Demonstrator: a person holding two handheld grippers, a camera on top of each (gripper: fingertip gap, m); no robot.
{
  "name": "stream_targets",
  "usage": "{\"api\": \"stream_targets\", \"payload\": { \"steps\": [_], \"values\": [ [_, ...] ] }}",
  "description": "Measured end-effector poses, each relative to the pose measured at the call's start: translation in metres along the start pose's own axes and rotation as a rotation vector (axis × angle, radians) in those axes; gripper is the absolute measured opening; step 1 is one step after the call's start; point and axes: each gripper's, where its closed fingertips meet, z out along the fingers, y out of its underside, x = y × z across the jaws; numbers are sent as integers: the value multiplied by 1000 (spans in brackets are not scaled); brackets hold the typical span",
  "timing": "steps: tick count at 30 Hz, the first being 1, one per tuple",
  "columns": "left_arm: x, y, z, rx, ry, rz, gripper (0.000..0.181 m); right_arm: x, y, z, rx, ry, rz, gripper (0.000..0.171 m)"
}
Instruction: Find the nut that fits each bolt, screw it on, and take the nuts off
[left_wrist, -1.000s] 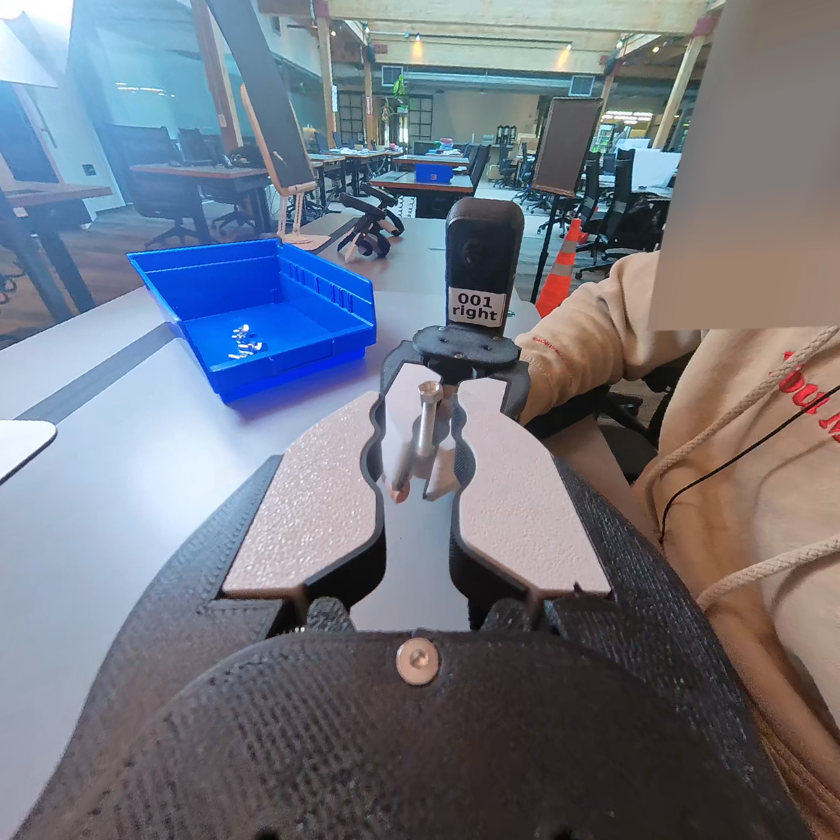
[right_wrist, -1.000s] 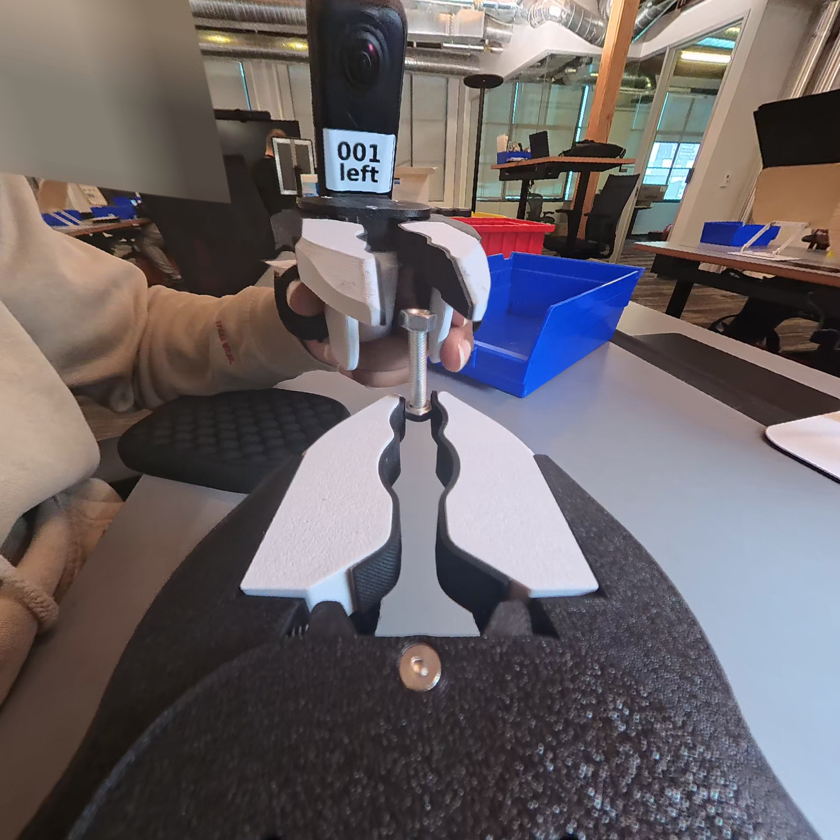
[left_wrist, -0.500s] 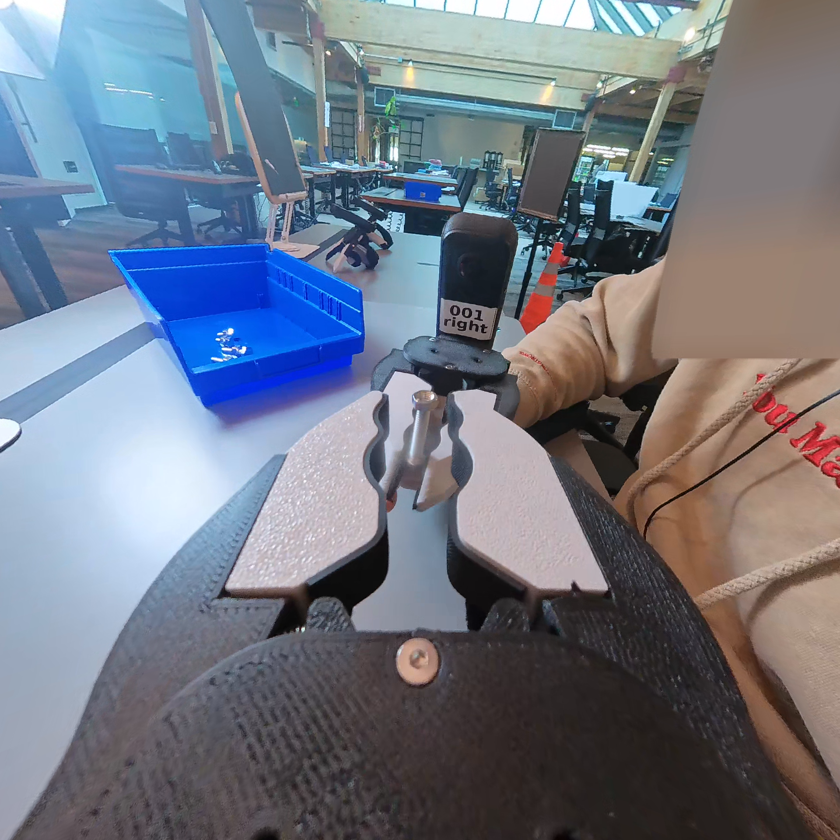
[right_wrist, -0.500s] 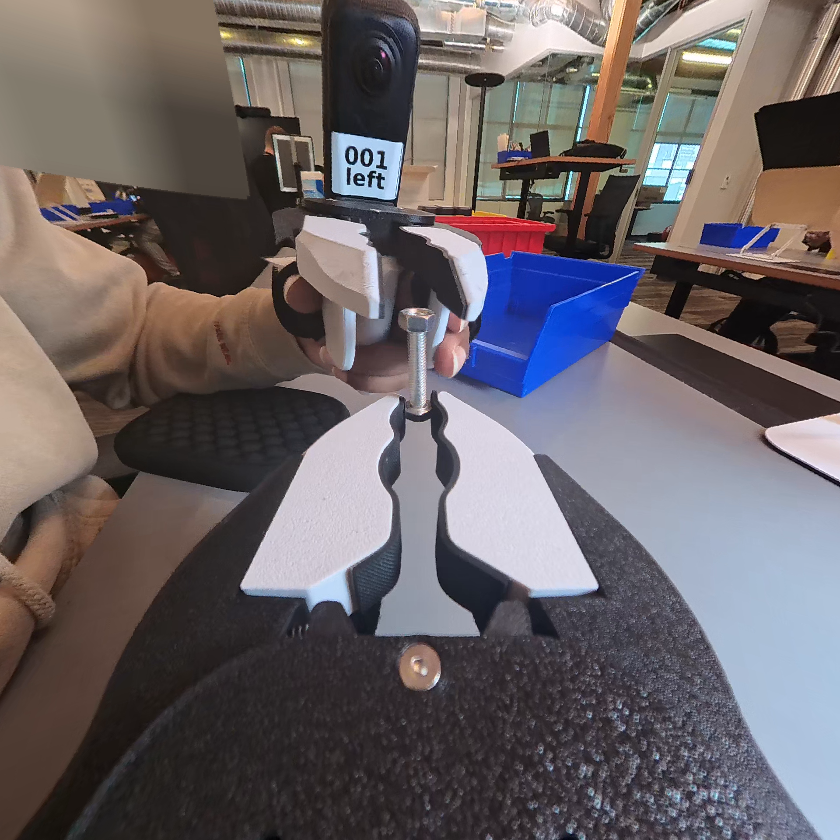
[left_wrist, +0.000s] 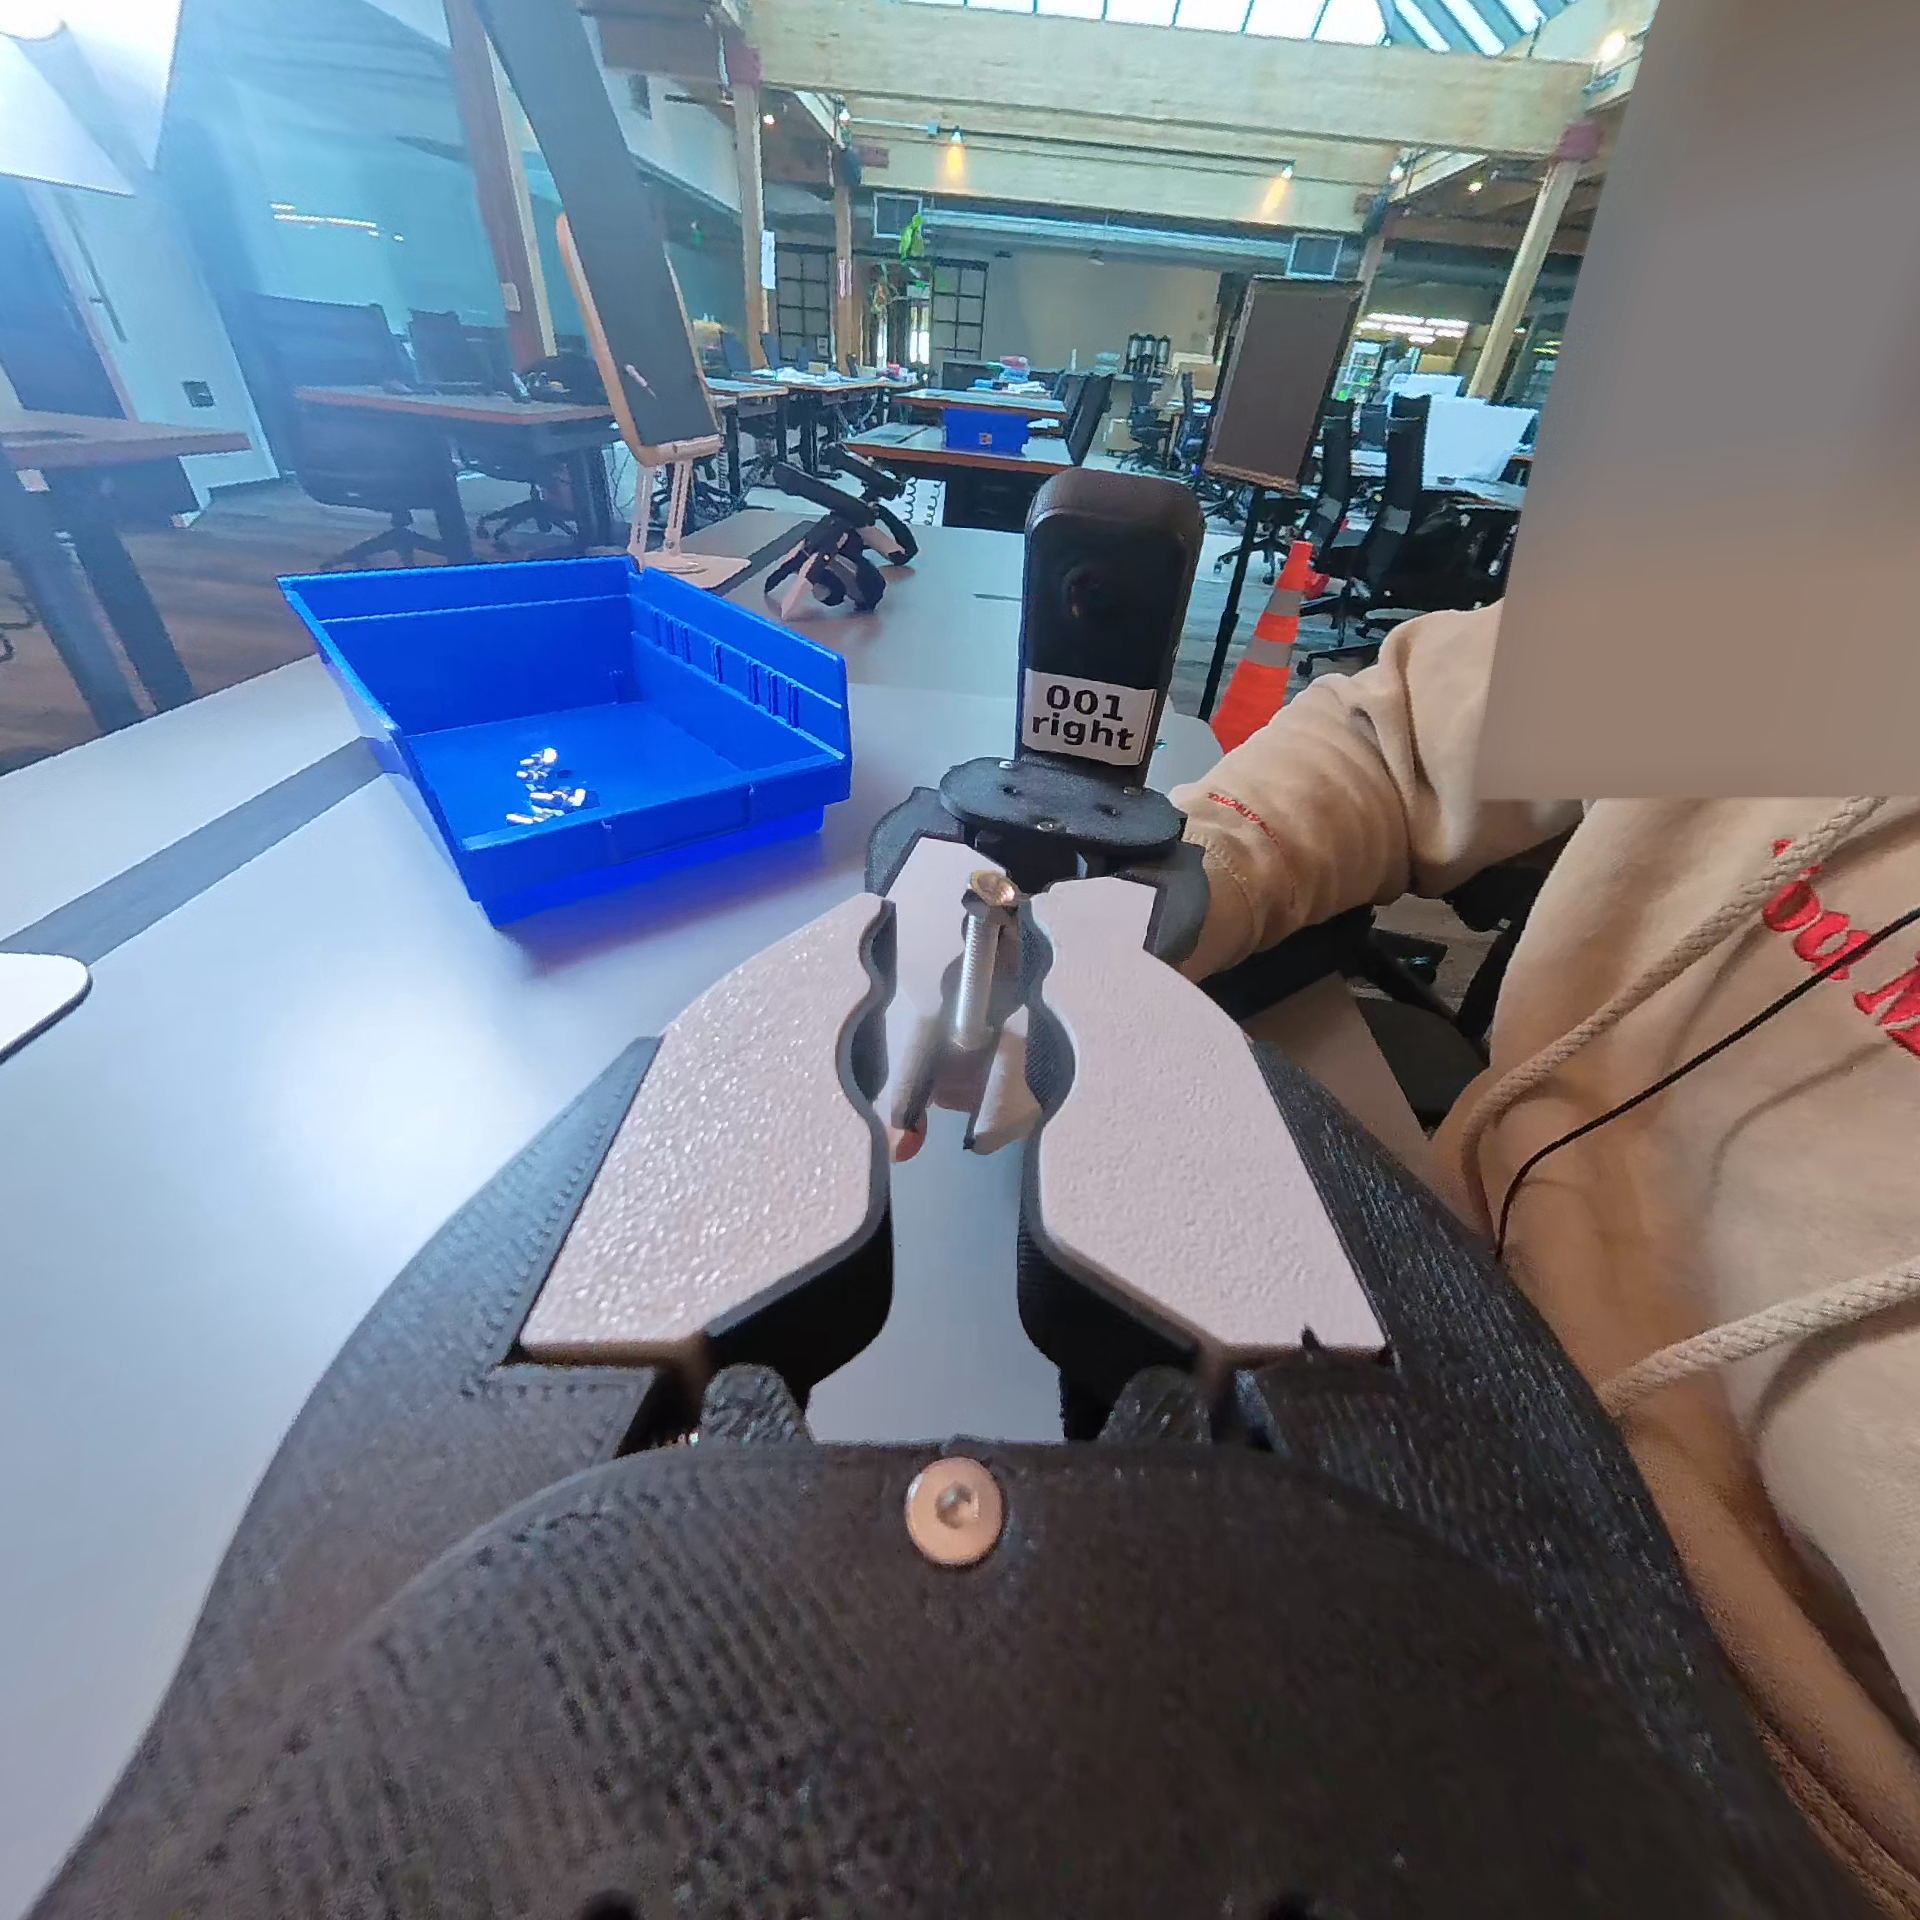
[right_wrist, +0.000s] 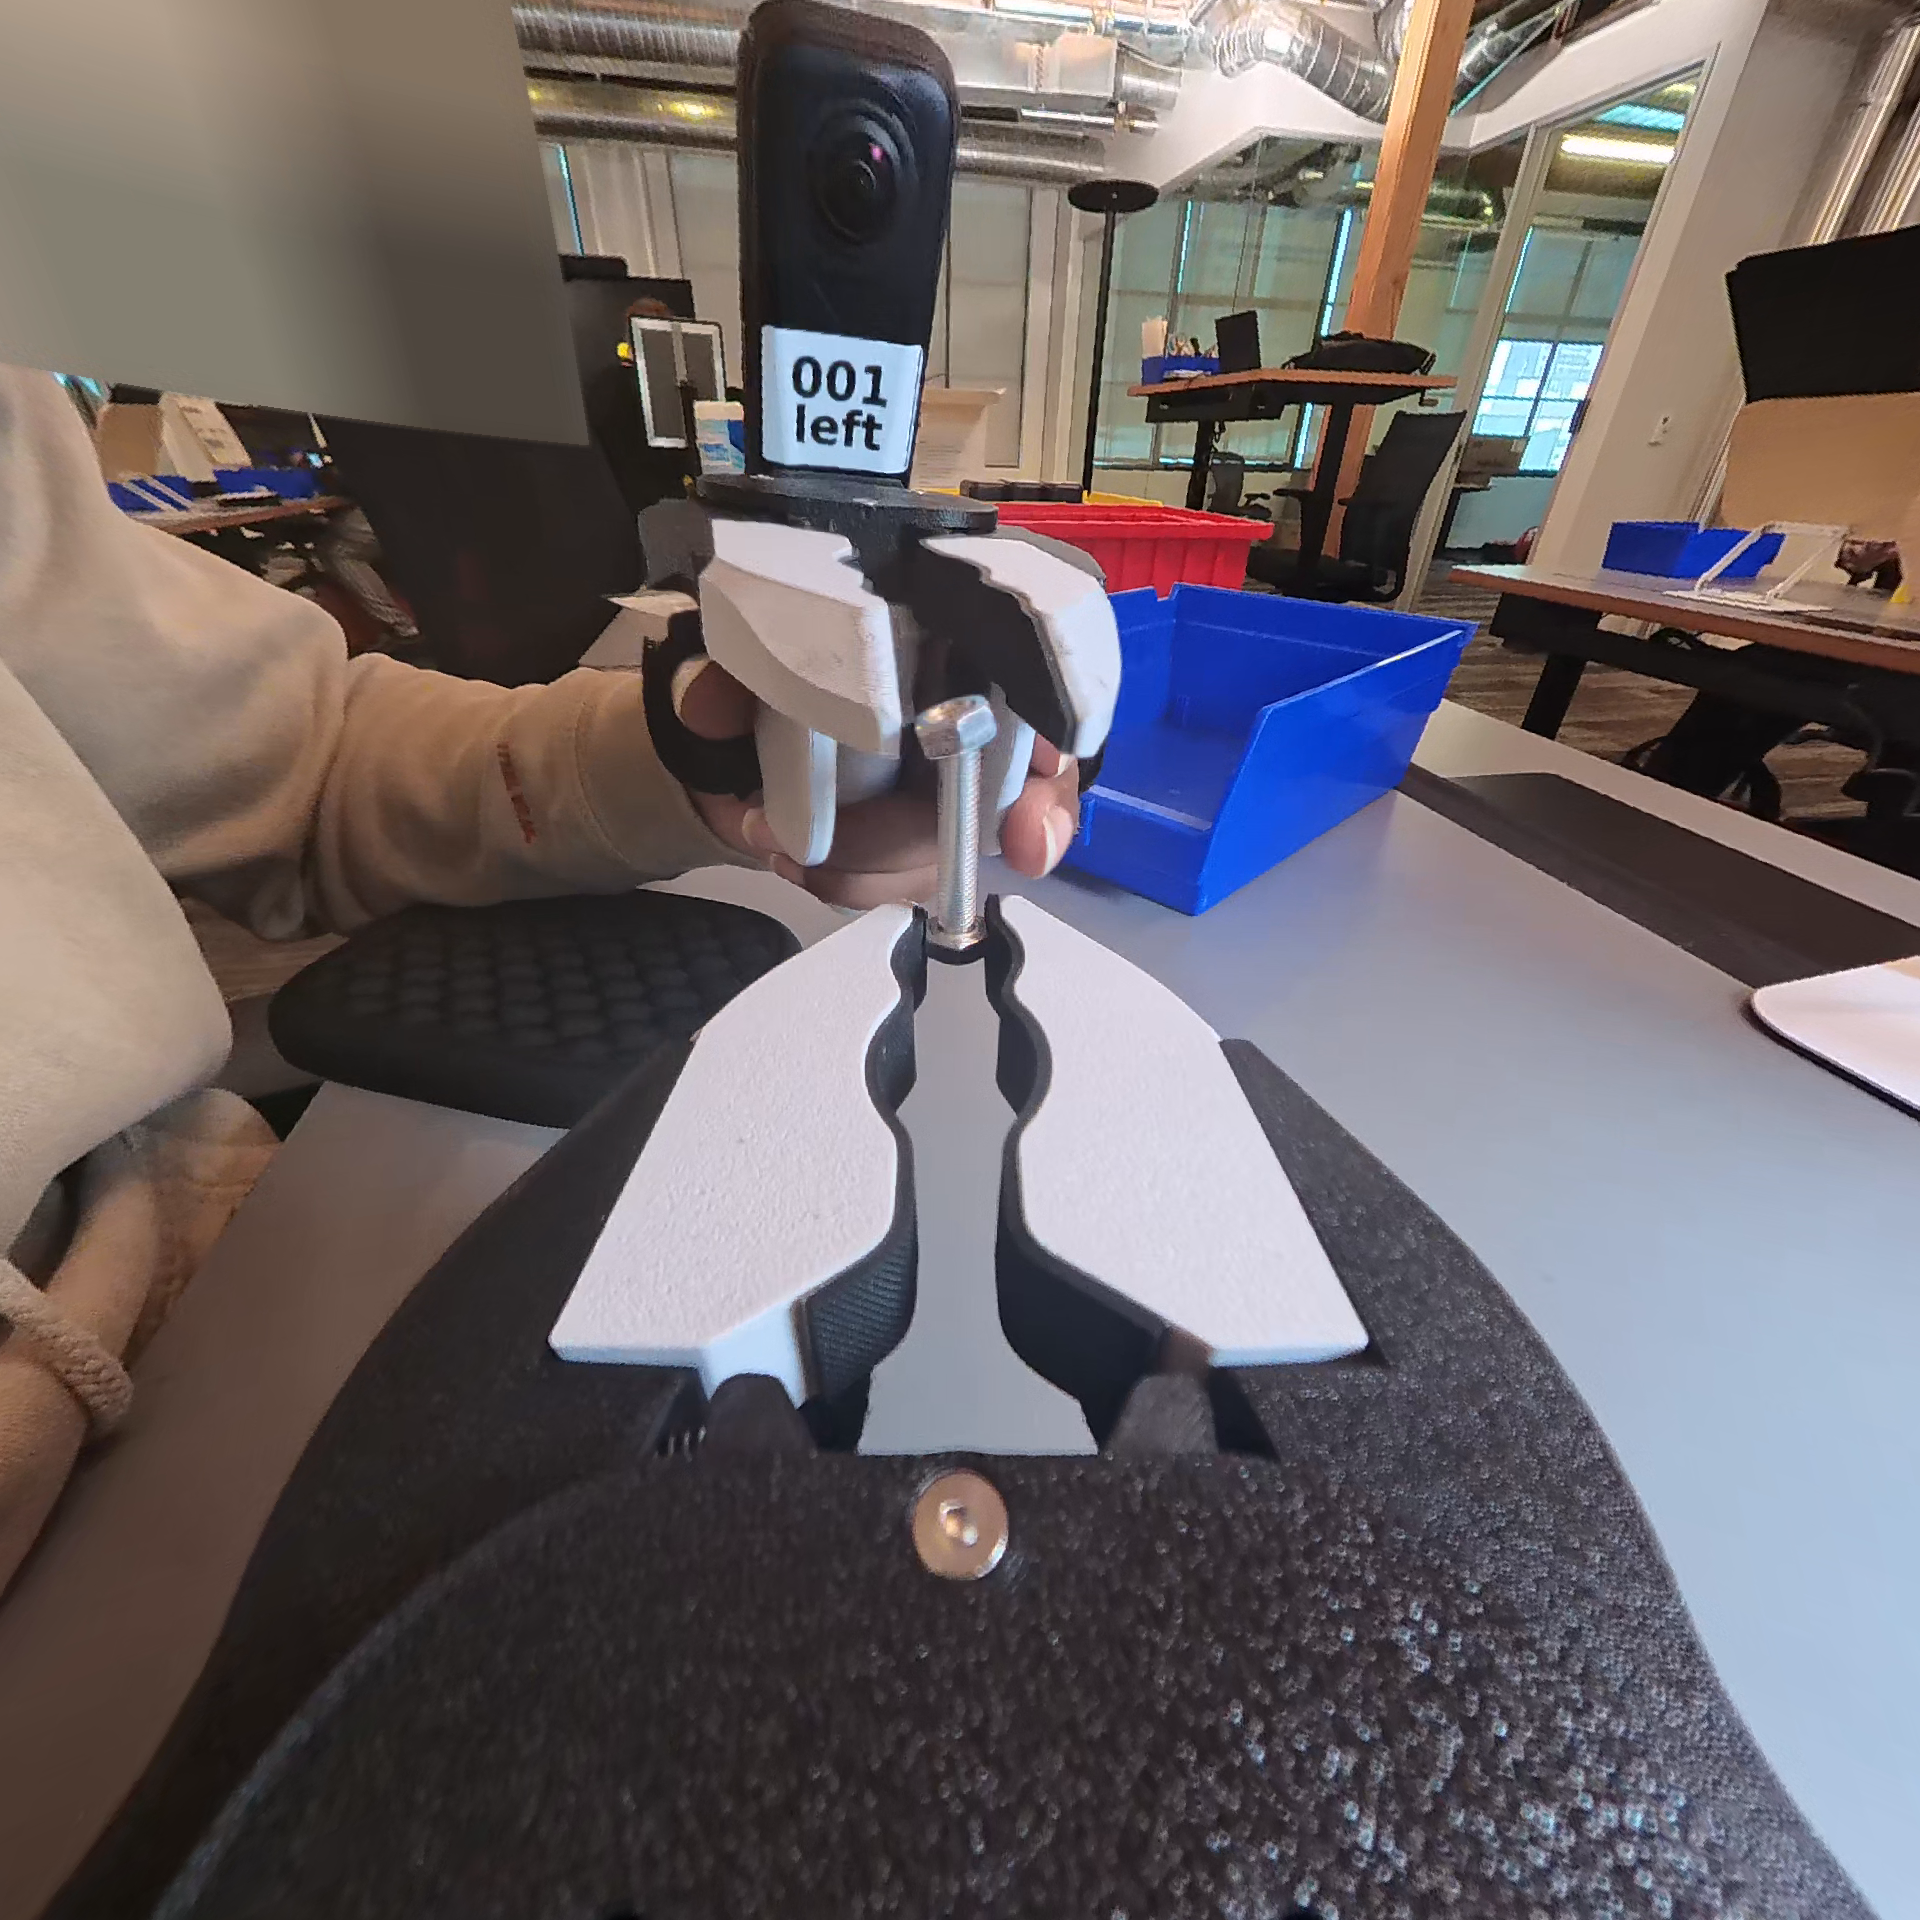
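Observation:
A silver hex-head bolt (right_wrist: 958, 821) stands upright, head on top. My right gripper (right_wrist: 961, 927) is shut on its lower threaded end. In the left wrist view the bolt (left_wrist: 977, 966) rises from the right gripper (left_wrist: 956, 1101), which faces me. My left gripper (left_wrist: 961, 925) is open, with its fingertips on either side of the bolt head and a gap on both sides. In the right wrist view the left gripper (right_wrist: 914, 707) sits just behind the bolt head, held in a hand. I cannot tell whether a nut is on the bolt.
A blue bin (left_wrist: 727, 634) on the grey table holds several small silver parts (left_wrist: 545, 790); it also shows in the right wrist view (right_wrist: 1278, 707). A white pad (right_wrist: 1849, 1029) lies at the table edge. The person's cream sleeve (left_wrist: 1351, 748) and black chair armrest (right_wrist: 520, 987) are close. Spacing between my two grippers at the tips: around 4 cm.
The left gripper has shifted and tilted slightly around the bolt head. The right gripper keeps hold of the bolt, which stays upright in the same place.

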Motion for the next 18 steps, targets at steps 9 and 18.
{"api": "stream_targets", "payload": {
  "steps": [9, 18],
  "values": [
    [-2, -7, -8, 55, 8, -9, 20, 0, -1, -1, 8, -9, 10, 10],
    [-21, 1, -10, 19, -103, 17, 12, 1, -3, -2, 14, -5, 12, 10]
  ]
}}
